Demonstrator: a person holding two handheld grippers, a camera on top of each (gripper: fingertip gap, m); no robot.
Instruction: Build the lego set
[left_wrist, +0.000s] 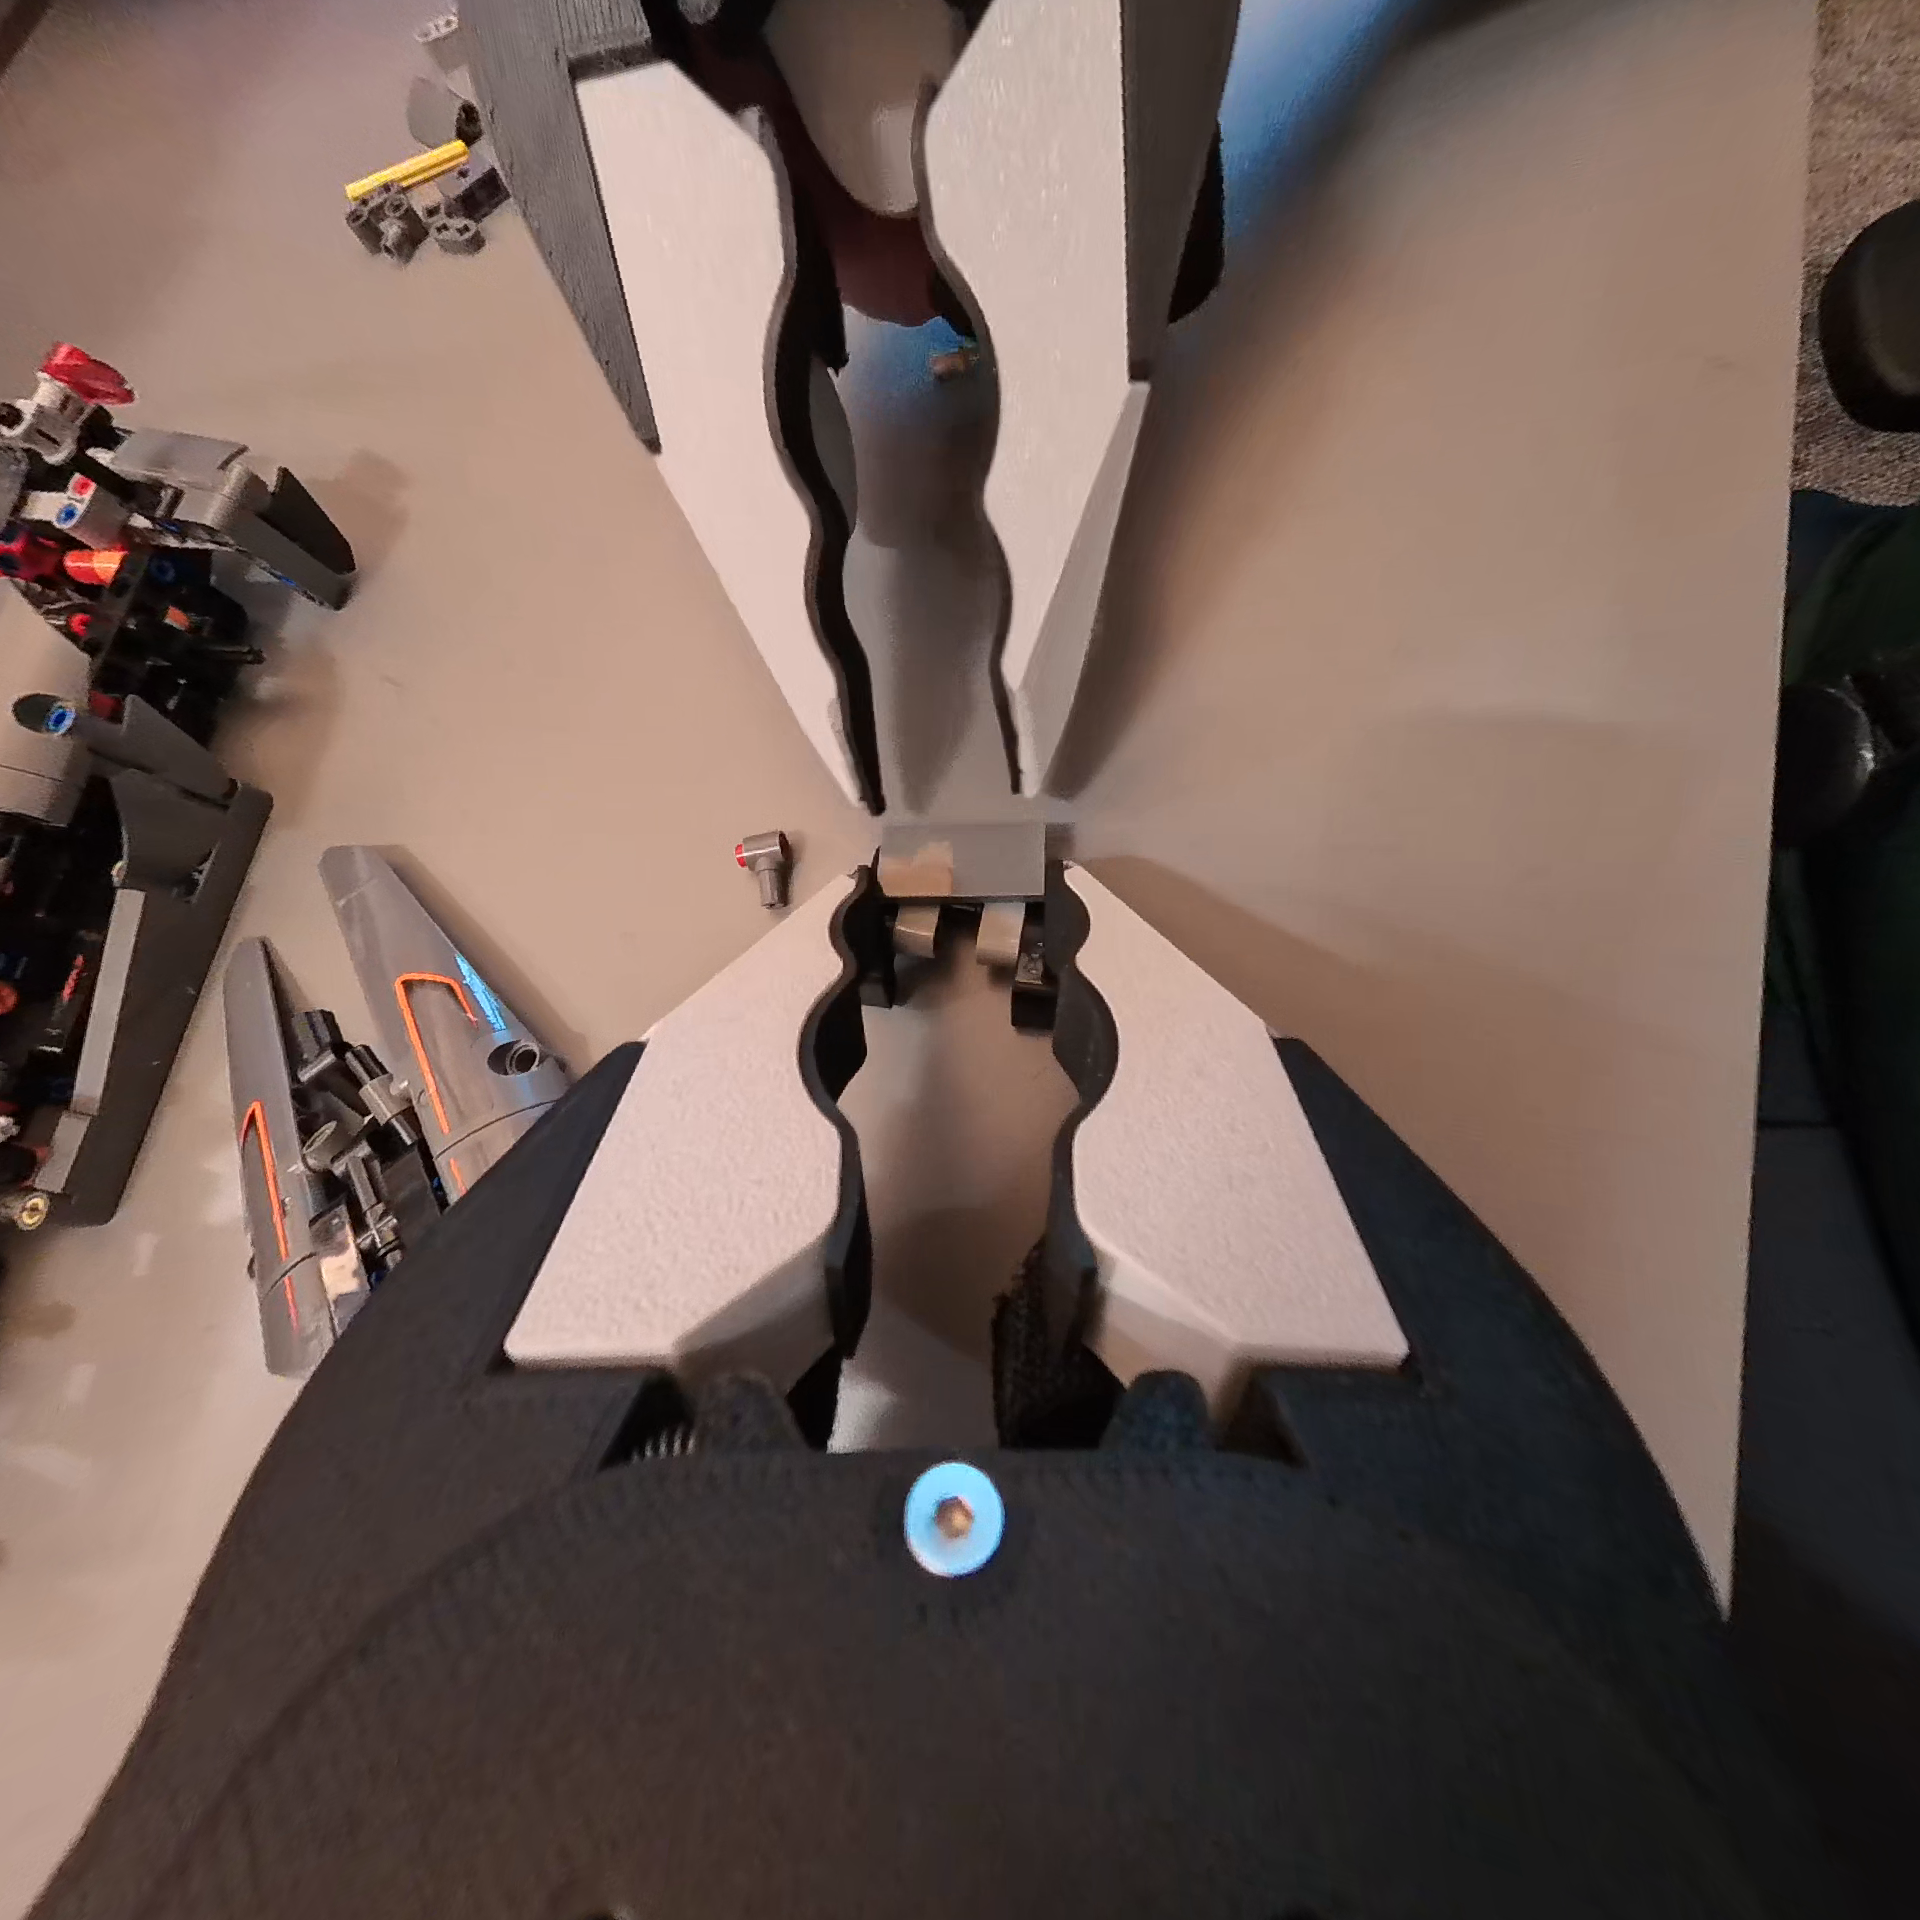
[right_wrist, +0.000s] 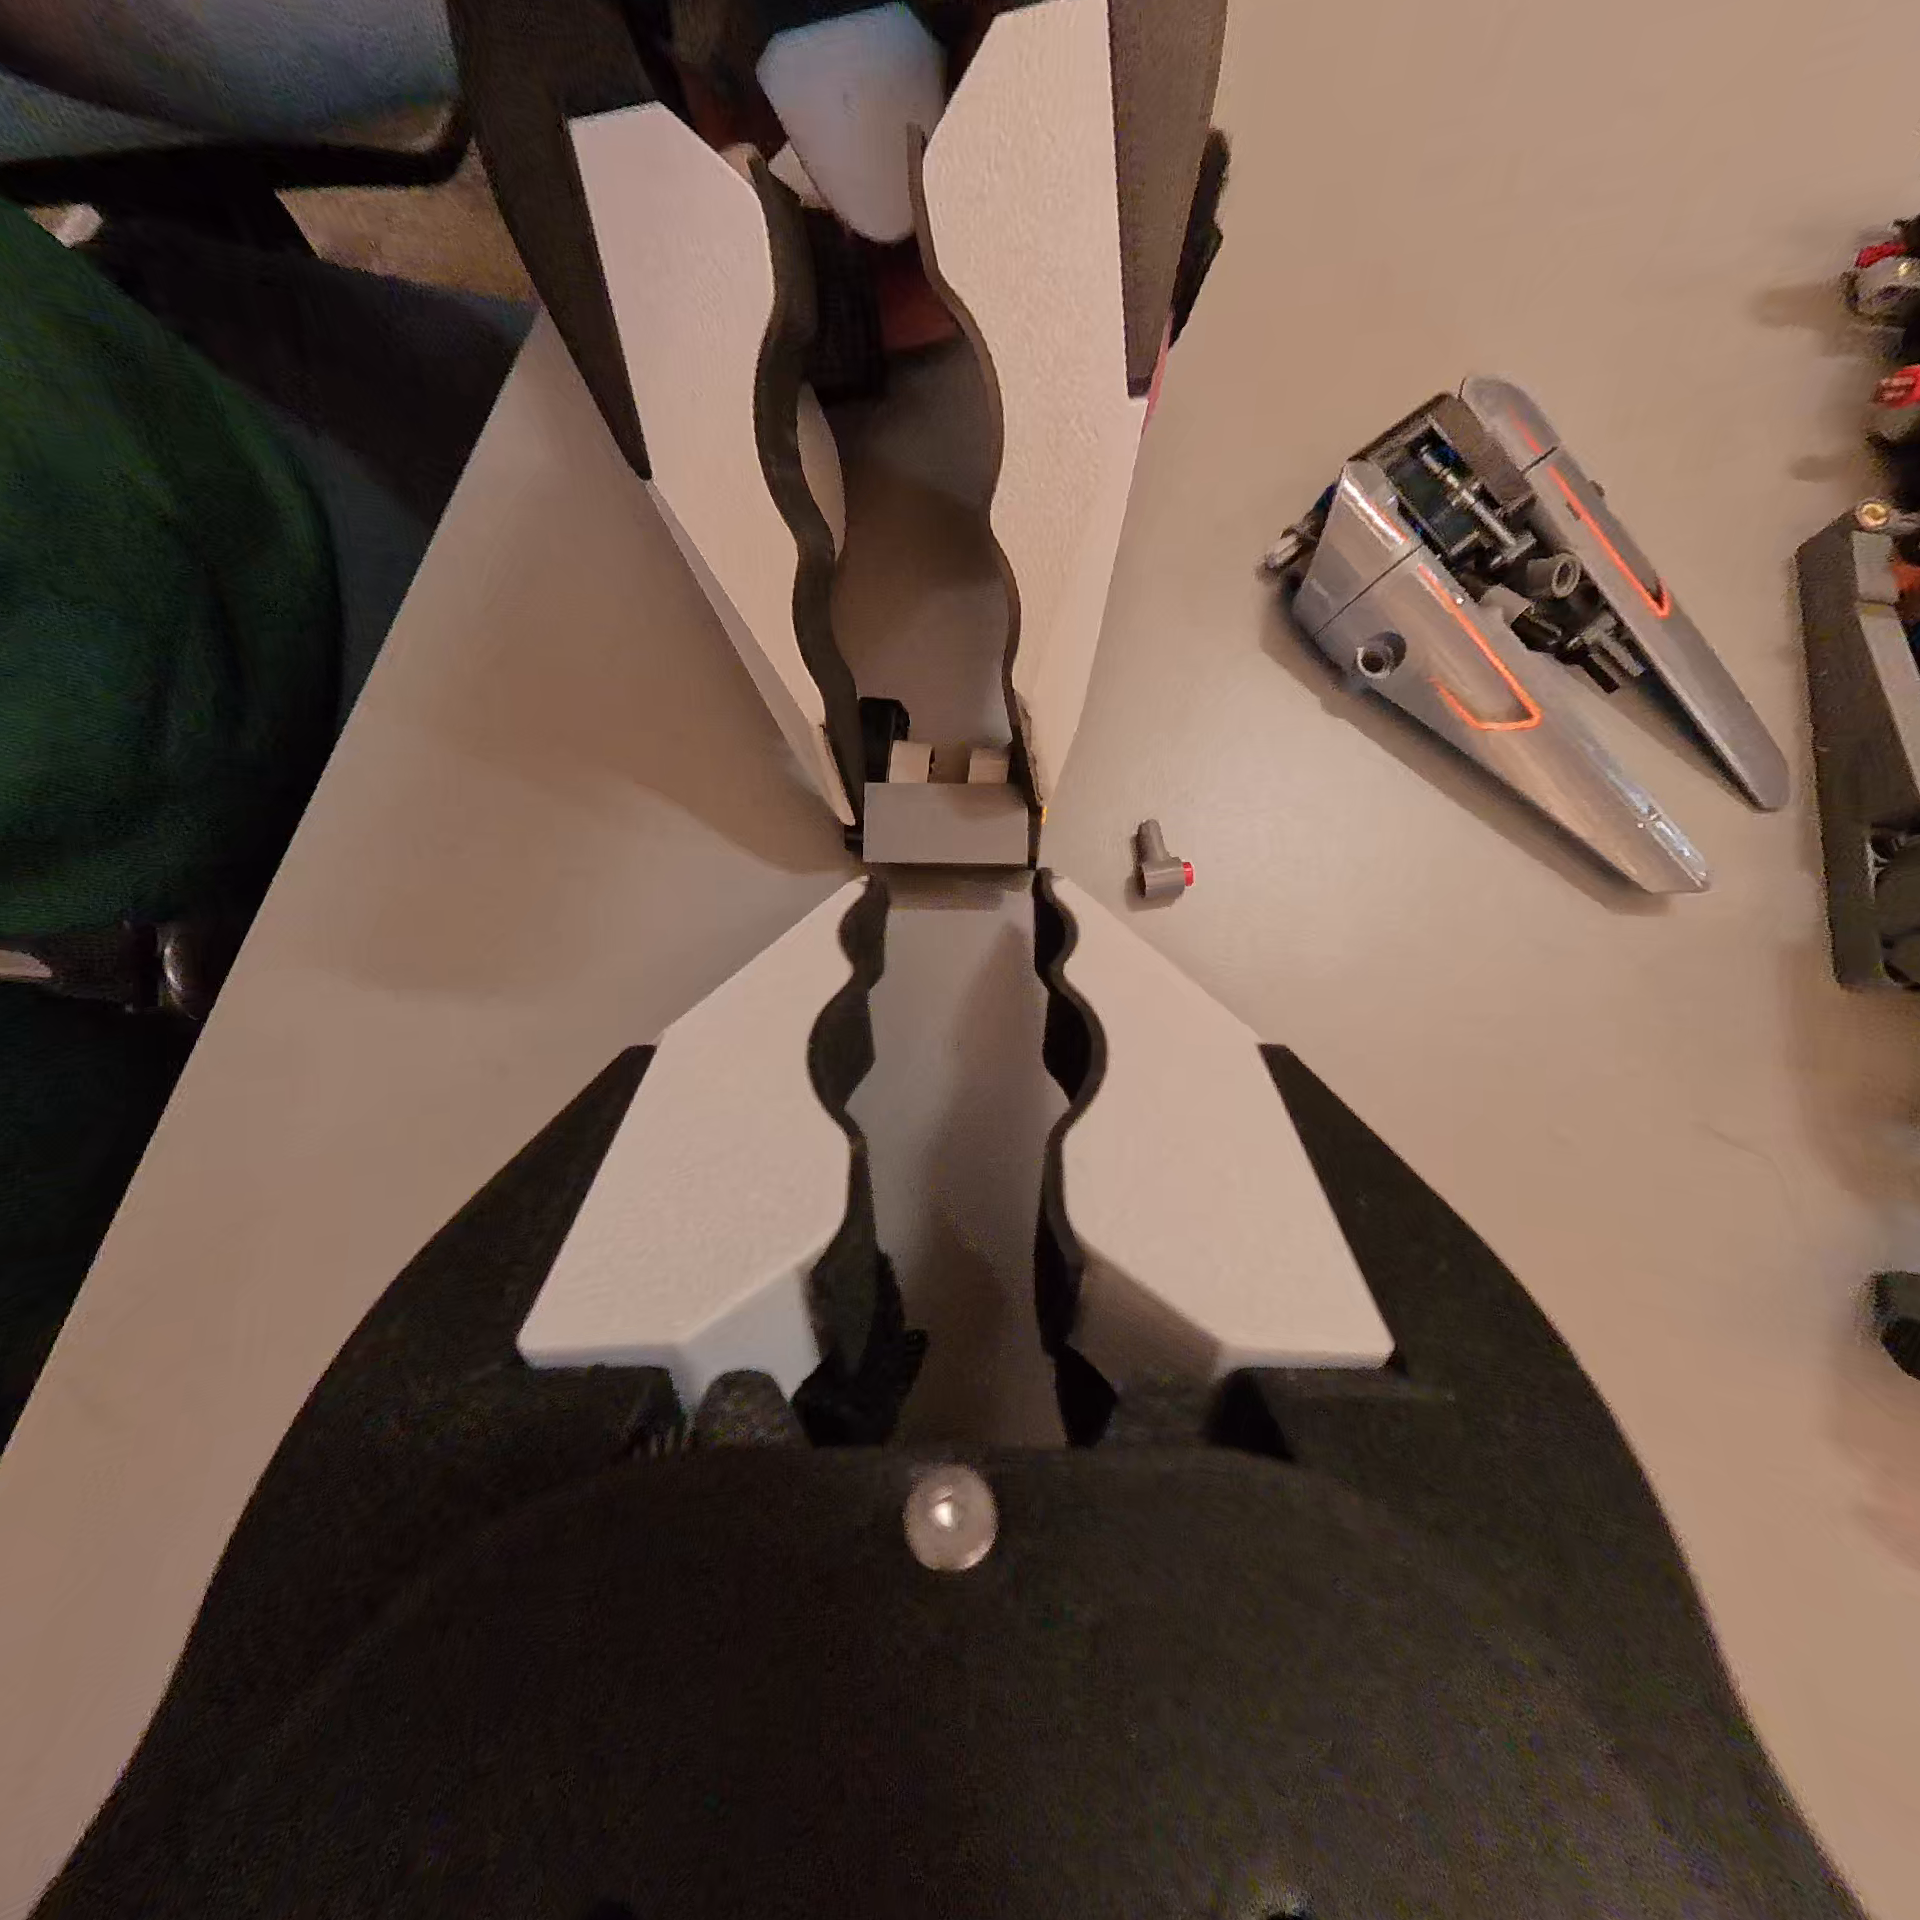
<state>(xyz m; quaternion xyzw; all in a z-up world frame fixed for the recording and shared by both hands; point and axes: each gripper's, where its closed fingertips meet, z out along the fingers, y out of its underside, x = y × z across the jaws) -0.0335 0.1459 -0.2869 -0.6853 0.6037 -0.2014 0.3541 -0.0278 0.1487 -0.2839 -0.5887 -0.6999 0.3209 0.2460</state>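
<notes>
While left gripper (left_wrist: 961, 883) clamps small grey lego sub-assembly (left_wrist: 961, 857) at frame centre, right gripper (right_wrist: 951, 883) opposite nips its far end w/ near-closed jaws, prob. bracing for press-fit.

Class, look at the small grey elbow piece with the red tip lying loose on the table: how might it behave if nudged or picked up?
The small grey elbow piece looks rigid moulded plastic, so probably stiff and light. Its bent shape should stop it rolling far on the table; it would likely slide or spin. Being tiny, it may slip from wide tongs.
</notes>
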